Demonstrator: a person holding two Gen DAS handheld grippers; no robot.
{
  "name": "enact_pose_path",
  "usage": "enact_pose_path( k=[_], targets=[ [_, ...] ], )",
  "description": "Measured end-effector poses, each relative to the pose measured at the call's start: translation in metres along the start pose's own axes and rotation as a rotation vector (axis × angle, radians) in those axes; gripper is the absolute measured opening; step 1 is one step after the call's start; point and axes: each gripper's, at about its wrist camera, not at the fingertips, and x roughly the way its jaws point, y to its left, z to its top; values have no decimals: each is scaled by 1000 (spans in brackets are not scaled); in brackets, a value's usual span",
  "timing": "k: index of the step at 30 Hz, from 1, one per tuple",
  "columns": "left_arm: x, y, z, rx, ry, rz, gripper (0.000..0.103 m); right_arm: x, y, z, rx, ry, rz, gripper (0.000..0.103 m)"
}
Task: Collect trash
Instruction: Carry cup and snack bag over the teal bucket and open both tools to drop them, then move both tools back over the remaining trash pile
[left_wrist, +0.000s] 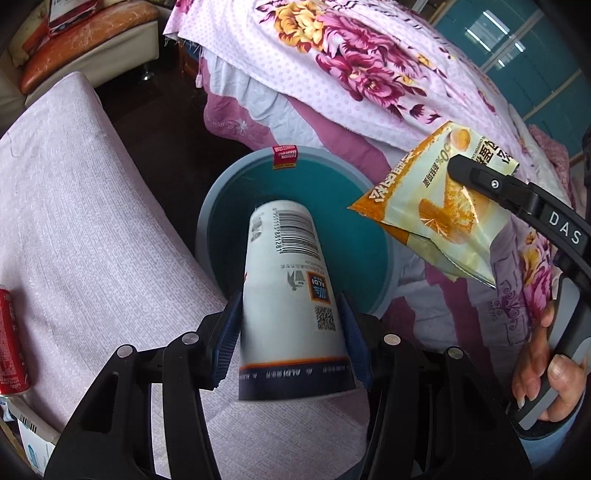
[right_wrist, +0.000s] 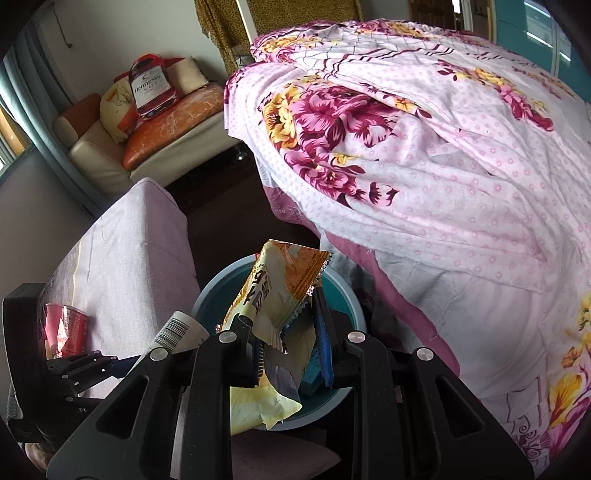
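Observation:
My left gripper (left_wrist: 291, 332) is shut on a white paper cup (left_wrist: 288, 288) with a dark band and barcode, held upside down over the teal bin (left_wrist: 332, 229) on the floor. My right gripper (right_wrist: 288, 332) is shut on a yellow-orange snack wrapper (right_wrist: 280, 295), held above the same bin (right_wrist: 343, 299). In the left wrist view the wrapper (left_wrist: 436, 214) hangs right of the bin, pinched by the right gripper's black finger (left_wrist: 480, 177). In the right wrist view the cup (right_wrist: 181, 328) shows at lower left.
A pink-covered bench (left_wrist: 92, 229) lies left of the bin, with a red can (left_wrist: 11, 343) on it. A floral quilt (left_wrist: 369, 74) drapes over the bed to the right. A sofa with cushions (right_wrist: 166, 125) stands far back.

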Motion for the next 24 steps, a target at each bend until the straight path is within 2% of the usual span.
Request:
enact_pose_path(
  k=[2, 3, 4, 13, 16, 18, 19, 21, 24],
  targets=[
    [1, -1, 1, 3, -2, 3, 68, 1, 0, 0, -1, 1, -4, 22],
    [0, 0, 0, 7, -10, 5, 77, 2, 0, 1, -2, 3, -5, 22],
    [-2, 0, 0, 9, -18, 10, 81, 2, 0, 1, -2, 4, -5, 22],
    [-12, 12, -7, -18, -45, 21, 86, 9, 6, 2, -19, 14, -26, 23],
    [-15, 17, -10, -32, -51, 12, 87, 12, 8, 1, -23, 24, -44, 34],
    [-19, 20, -12, -39, -58, 8, 87, 13, 9, 1, -21, 28, -48, 51],
    [-20, 21, -13, -42, -61, 7, 88, 13, 10, 1, -23, 29, -53, 54],
    [-23, 24, -15, -47, -68, 6, 88, 14, 11, 0, -23, 36, -58, 66],
    [-27, 28, -19, -53, -75, 4, 89, 14, 13, 0, -23, 46, -62, 73]
  ],
)
